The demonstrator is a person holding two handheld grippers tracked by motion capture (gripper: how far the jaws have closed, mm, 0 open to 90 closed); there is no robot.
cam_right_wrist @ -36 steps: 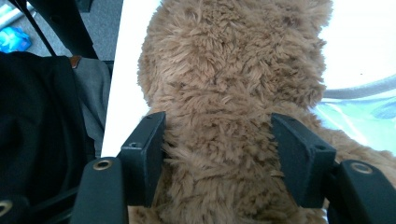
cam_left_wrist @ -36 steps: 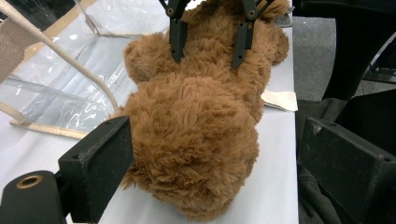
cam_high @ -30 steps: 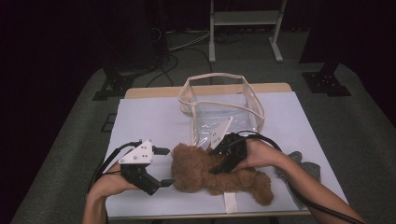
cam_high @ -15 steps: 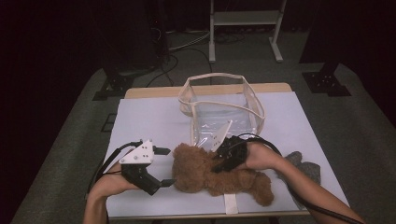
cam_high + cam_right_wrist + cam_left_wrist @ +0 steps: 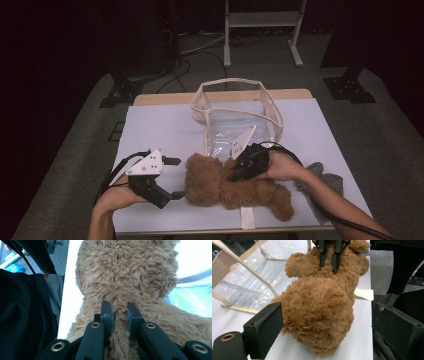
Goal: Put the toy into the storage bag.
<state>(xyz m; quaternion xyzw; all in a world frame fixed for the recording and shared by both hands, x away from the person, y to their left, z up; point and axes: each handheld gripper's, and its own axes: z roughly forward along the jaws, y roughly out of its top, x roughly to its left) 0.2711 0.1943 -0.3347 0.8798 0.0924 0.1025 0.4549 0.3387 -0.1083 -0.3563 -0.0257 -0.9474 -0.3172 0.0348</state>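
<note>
A brown plush teddy bear (image 5: 230, 187) lies on its side on the white table (image 5: 160, 125), head toward the left. My left gripper (image 5: 176, 178) is open, one jaw on each side of the bear's head (image 5: 319, 312). The near jaw is beside the fur and the other stands well off. My right gripper (image 5: 235, 175) comes down on the bear from behind. Its jaws have just been closing and now pinch a tuft of fur at the bear's neck (image 5: 119, 307). In the left gripper view, the right gripper (image 5: 328, 265) is seen nipping the fur.
A clear plastic bag with beige trim and handles (image 5: 235, 107) stands open just behind the bear. A grey cloth (image 5: 325, 182) lies at the right under the right forearm. A white tag (image 5: 247, 217) lies at the table's front edge.
The right gripper's jaws have drawn together on the bear's fur. Both hands and the bear have kept their places.
</note>
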